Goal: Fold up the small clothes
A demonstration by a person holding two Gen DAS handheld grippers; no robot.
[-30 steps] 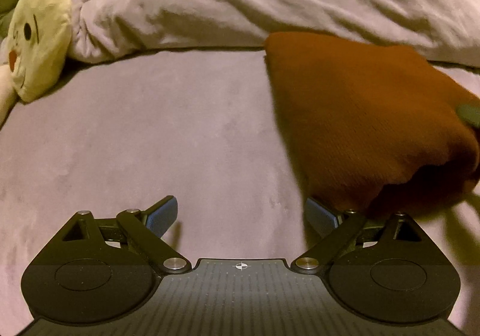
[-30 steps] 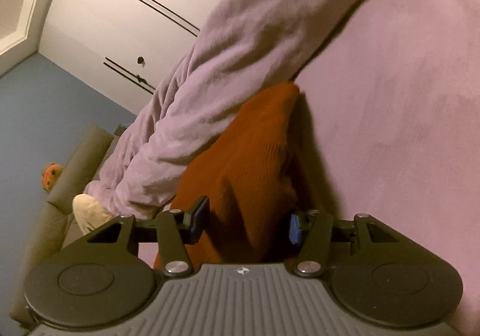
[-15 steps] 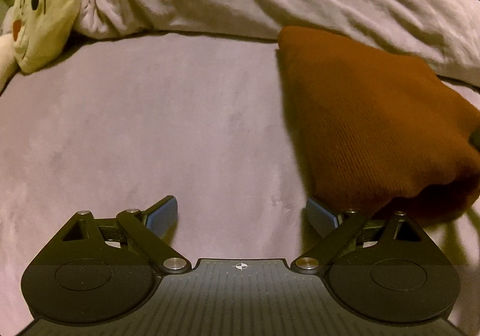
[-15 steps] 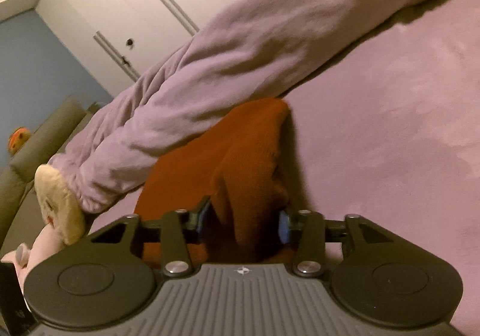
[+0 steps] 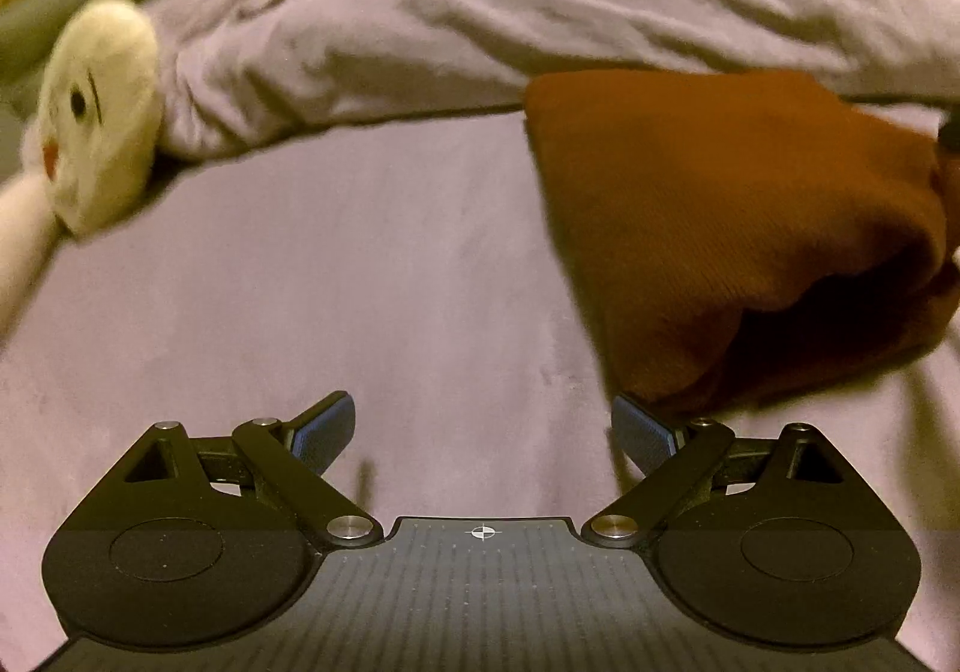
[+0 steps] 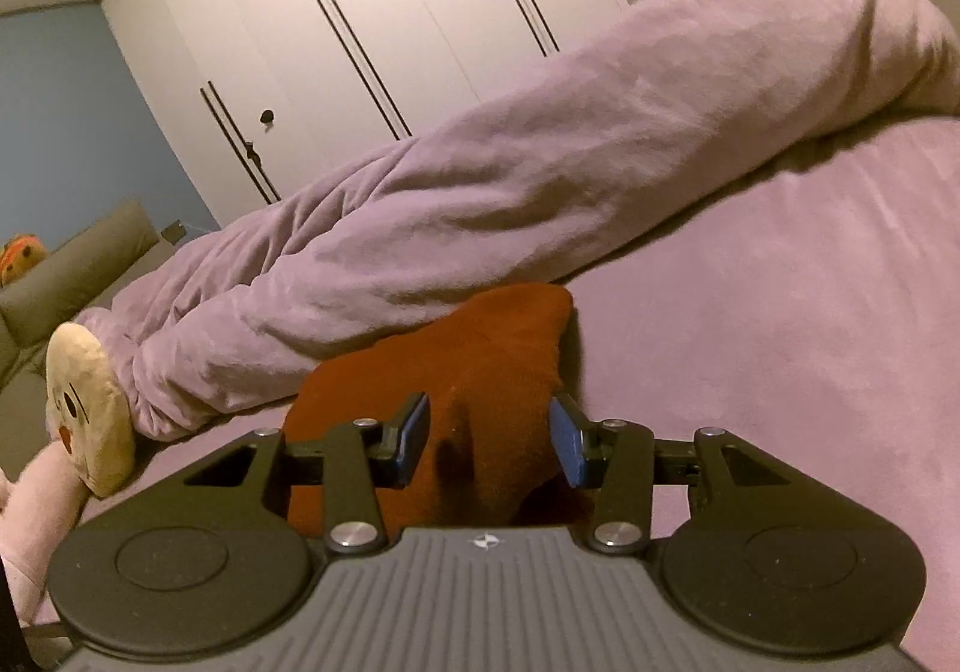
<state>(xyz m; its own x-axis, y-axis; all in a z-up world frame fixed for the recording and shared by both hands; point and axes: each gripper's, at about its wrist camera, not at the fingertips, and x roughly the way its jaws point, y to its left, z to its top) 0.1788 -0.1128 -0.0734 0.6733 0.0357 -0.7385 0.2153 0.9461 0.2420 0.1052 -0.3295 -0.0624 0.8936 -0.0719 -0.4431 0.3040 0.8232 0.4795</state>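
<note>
A rust-orange knitted garment lies folded on the purple bedsheet, at the right of the left wrist view. My left gripper is open and empty just above the sheet, its right finger touching the garment's near left corner. In the right wrist view the garment sits between my right gripper's blue pads; the jaws are partly closed around a fold of it, with a small gap showing beside each pad.
A rolled lilac duvet runs along the back of the bed, right behind the garment. A cream plush toy lies at the far left. White wardrobe doors and a grey sofa stand beyond.
My right gripper has rotated toward level and its jaws have narrowed around the garment fold. The left gripper has shifted slightly; its jaws stay wide open.
</note>
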